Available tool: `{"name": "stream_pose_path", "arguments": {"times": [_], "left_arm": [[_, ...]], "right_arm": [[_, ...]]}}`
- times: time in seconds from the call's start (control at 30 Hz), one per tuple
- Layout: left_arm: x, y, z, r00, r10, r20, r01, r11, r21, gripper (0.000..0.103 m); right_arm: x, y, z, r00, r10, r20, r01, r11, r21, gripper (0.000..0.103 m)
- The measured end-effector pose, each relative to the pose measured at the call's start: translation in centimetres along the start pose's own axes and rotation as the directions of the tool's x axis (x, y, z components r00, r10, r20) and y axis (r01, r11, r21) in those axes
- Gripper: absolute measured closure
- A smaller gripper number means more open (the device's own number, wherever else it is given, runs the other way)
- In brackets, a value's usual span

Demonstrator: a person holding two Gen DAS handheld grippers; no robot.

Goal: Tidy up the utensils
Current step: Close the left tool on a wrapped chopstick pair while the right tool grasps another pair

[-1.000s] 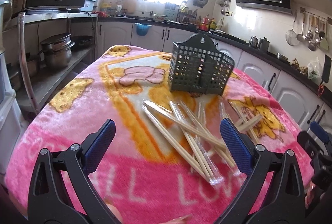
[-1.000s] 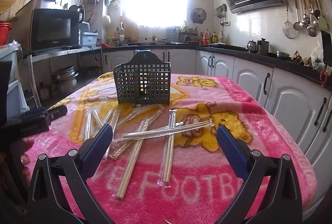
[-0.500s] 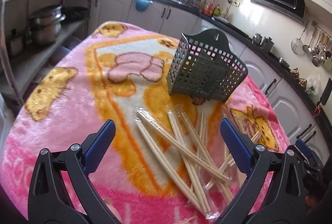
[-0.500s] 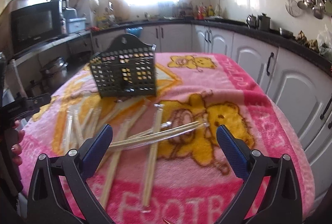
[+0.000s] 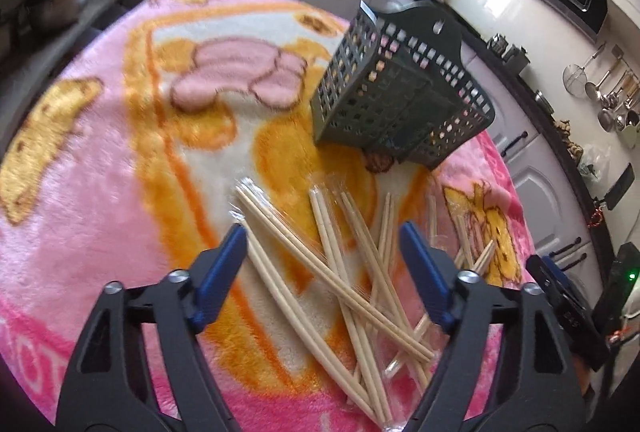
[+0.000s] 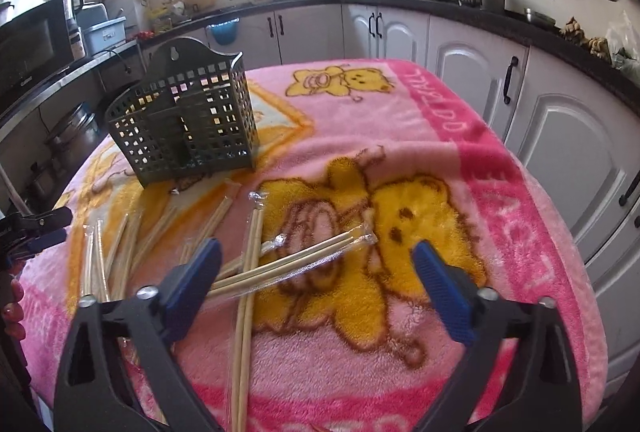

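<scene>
Both pairs of fingers stand apart and grasp nothing, their jaws having just been closing: the left gripper [image 5: 322, 248] over the crossed wrapped chopsticks [image 5: 340, 272], the right gripper [image 6: 316, 264] over one wrapped pair [image 6: 296, 264]. The blanket [image 6: 460, 111] lettering is only partly legible. Both views sit closer than before; the grid holder [image 6: 184, 123] fills the upper left.

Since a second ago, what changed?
Both grippers came in lower over the chopsticks and tipped down. The left gripper and right gripper have just been closing partway; chopsticks lie under each gap, but neither pinches anything. The pile, the holder and the blanket stayed put; the holder is empty.
</scene>
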State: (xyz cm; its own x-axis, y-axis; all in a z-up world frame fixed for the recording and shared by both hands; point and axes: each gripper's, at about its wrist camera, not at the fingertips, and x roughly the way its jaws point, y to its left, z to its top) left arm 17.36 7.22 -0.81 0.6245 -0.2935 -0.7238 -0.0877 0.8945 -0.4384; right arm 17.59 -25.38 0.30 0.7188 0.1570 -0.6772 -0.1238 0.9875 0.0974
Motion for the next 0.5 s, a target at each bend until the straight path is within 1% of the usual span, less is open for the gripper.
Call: {"name": "stream_pose_path", "arguments": {"times": [0.07,0.1,0.13,0.2,0.3,0.37,0.43,0.5], "left_arm": [[0.9,0.2,0.2,0.999,-0.004,-0.040,0.003,1.000,-0.014,0.044],[1.4,0.3,0.3,0.998,-0.002,-0.058,0.001,1.000,-0.019,0.046],[2.0,0.4,0.4,0.997,0.005,-0.079,-0.007,1.000,-0.027,0.046],[2.9,0.7,0.7,0.994,0.022,-0.106,-0.026,0.999,-0.036,0.046],[3.8,1.0,1.6,0.992,0.051,-0.113,-0.056,0.997,-0.045,0.046],[4.5,1.3,2.1,0.990,0.055,-0.127,-0.063,0.996,-0.060,0.046],[5.2,1.5,2.5,0.988,0.067,-0.136,-0.076,0.995,-0.068,0.046],[5.6,1.5,3.0,0.988,0.081,-0.130,-0.090,0.994,-0.062,0.046]], "right_arm": [[0.8,-0.2,0.1,0.999,0.013,-0.031,-0.012,1.000,0.017,0.025],[1.0,-0.1,0.1,0.999,0.017,-0.041,-0.017,1.000,0.021,0.029],[1.3,-0.1,0.1,0.998,0.023,-0.051,-0.022,0.999,0.026,0.033],[1.9,-0.2,0.1,0.997,0.036,-0.075,-0.033,0.999,0.039,0.035],[2.8,-0.6,0.2,0.991,0.057,-0.118,-0.048,0.996,0.077,0.040],[3.4,-1.1,0.2,0.988,0.068,-0.142,-0.053,0.993,0.104,0.042],[4.0,-1.6,0.3,0.982,0.087,-0.167,-0.064,0.988,0.138,0.045],[4.7,-2.3,0.3,0.973,0.123,-0.193,-0.086,0.978,0.191,0.047]]}}
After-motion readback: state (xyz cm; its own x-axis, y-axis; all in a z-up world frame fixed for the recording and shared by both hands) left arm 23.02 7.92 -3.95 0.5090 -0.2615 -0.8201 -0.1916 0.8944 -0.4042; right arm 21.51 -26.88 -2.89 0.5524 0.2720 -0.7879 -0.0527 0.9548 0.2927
